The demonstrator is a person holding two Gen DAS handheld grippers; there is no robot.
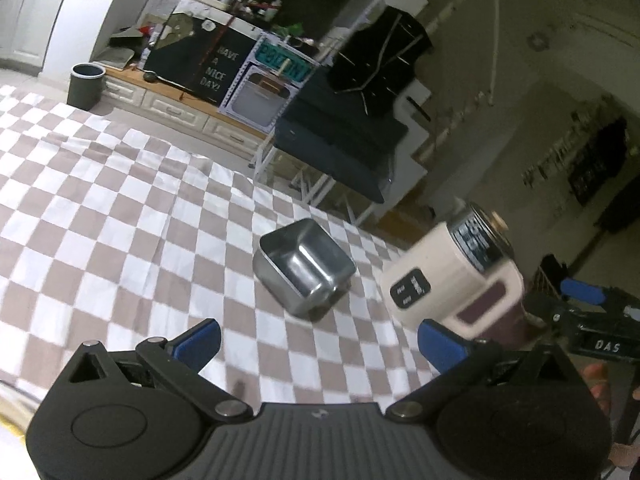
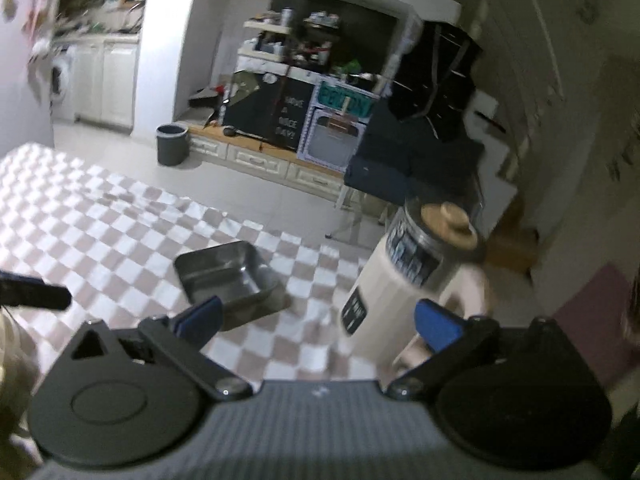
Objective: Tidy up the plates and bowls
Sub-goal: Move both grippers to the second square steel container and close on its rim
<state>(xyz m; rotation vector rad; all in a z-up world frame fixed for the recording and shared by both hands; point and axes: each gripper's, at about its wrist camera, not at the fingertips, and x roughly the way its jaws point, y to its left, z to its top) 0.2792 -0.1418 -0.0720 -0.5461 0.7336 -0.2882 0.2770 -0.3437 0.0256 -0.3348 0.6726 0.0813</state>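
Square steel bowl (image 1: 304,266) sitting mouth-up on the checkered cloth (image 1: 120,216) covering the counter, just beside the cream jar (image 1: 452,276) with the cork lid. Left gripper (image 1: 318,340) and right gripper (image 2: 316,322) both hovering short of the bowl, jaws spread wide, nothing held. Best bet: pinch one thin wall, lift straight, steer clear of the jar. Beyond the bowl: grey bin (image 2: 172,144), drawer bench, "have a nice day" board.
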